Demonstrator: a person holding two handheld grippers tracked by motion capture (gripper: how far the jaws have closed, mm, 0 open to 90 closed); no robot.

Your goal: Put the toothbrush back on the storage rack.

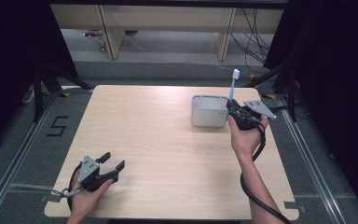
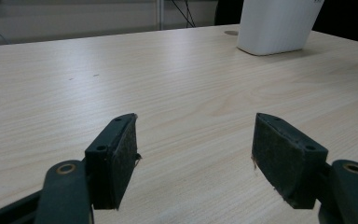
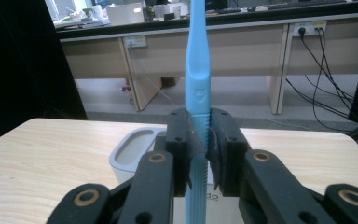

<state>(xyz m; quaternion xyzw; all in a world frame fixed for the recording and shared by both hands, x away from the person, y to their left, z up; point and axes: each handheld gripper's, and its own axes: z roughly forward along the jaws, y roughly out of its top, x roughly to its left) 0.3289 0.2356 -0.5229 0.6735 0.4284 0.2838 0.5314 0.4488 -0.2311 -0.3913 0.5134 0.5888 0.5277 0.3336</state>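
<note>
A light blue toothbrush [image 1: 233, 88] stands upright with its white bristle head on top, gripped low on its handle by my right gripper [image 1: 234, 112], just right of a white holder cup [image 1: 208, 111] at the table's far right. In the right gripper view the jaws are shut on the toothbrush [image 3: 198, 88], and the cup [image 3: 135, 151] sits behind and to the left. My left gripper [image 1: 112, 164] rests near the front left corner, open with nothing between its fingers [image 2: 116, 158]. The cup [image 2: 279, 25] shows far off in the left gripper view.
The light wood table [image 1: 168, 154] is bare across its middle and left. Dark floor with a taped number lies to the left, and desks with hanging cables [image 1: 256, 37] stand beyond the far edge.
</note>
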